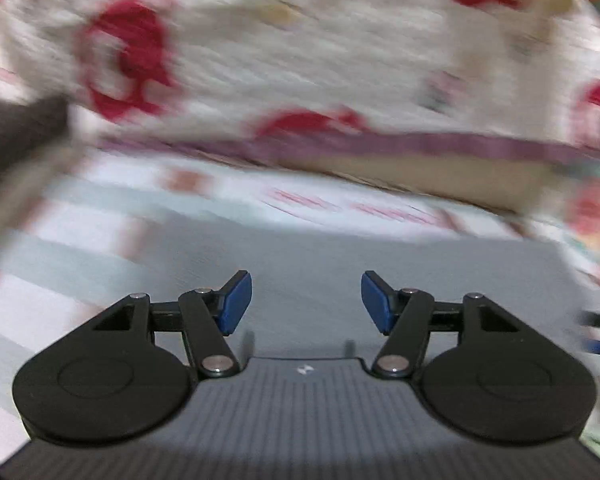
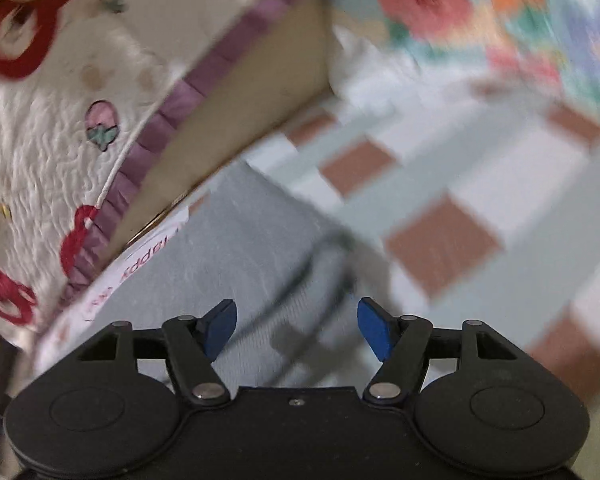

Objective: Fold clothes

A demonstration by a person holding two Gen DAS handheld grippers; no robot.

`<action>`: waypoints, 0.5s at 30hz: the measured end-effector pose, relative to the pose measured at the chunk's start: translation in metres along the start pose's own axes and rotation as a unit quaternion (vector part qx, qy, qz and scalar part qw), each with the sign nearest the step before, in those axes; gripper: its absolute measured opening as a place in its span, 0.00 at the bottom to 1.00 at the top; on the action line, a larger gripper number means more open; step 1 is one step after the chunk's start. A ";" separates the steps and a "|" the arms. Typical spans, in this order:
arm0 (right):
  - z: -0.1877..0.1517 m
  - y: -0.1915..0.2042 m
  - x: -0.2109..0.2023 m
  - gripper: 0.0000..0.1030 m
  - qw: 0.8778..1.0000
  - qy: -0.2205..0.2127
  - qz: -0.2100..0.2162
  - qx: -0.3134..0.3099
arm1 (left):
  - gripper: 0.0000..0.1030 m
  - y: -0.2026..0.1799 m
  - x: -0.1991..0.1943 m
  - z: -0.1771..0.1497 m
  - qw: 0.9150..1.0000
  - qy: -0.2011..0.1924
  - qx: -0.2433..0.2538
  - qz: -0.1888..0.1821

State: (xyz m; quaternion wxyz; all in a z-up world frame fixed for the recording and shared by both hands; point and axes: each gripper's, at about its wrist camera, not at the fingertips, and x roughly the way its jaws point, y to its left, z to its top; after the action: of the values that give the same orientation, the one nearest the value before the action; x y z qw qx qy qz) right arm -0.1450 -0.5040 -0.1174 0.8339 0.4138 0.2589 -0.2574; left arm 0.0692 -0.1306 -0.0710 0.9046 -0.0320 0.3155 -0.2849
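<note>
A grey garment (image 1: 308, 248) lies flat on the bed under my left gripper (image 1: 306, 300), which is open, its blue pads apart over the cloth with nothing between them. In the right wrist view the same grey garment (image 2: 252, 248) shows a dark crease running toward my right gripper (image 2: 296, 328). That gripper is also open, hovering over the garment's edge and holding nothing. A white piece with pink lettering (image 2: 140, 268) lies against the garment's far side. Both views are blurred.
A white quilt with red motifs and a purple frill (image 1: 300, 60) rises just behind the garment, with a tan panel (image 1: 420, 176) beneath its edge. A checked sheet with brown squares (image 2: 440, 248) covers the bed to the right. Floral fabric (image 2: 500, 20) lies beyond.
</note>
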 end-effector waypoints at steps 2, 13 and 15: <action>-0.008 -0.015 0.004 0.70 0.998 0.025 0.025 0.055 | 0.58 -0.020 0.014 -0.012 0.999 0.026 0.016 -0.037; -0.033 -0.023 0.036 0.70 0.973 0.053 0.143 0.172 | 0.58 -0.015 0.045 -0.023 0.993 0.086 -0.022 -0.075; -0.030 -0.020 0.045 0.71 0.971 0.046 0.148 0.182 | 0.58 -0.015 0.050 -0.024 0.993 0.090 -0.018 -0.073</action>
State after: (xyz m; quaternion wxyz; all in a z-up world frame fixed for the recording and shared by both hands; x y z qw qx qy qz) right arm -0.1322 -0.4992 -0.1735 0.7605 0.6039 0.1815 -0.1550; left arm 0.0794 -0.1674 -0.1144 0.8484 -0.0453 0.3977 -0.3465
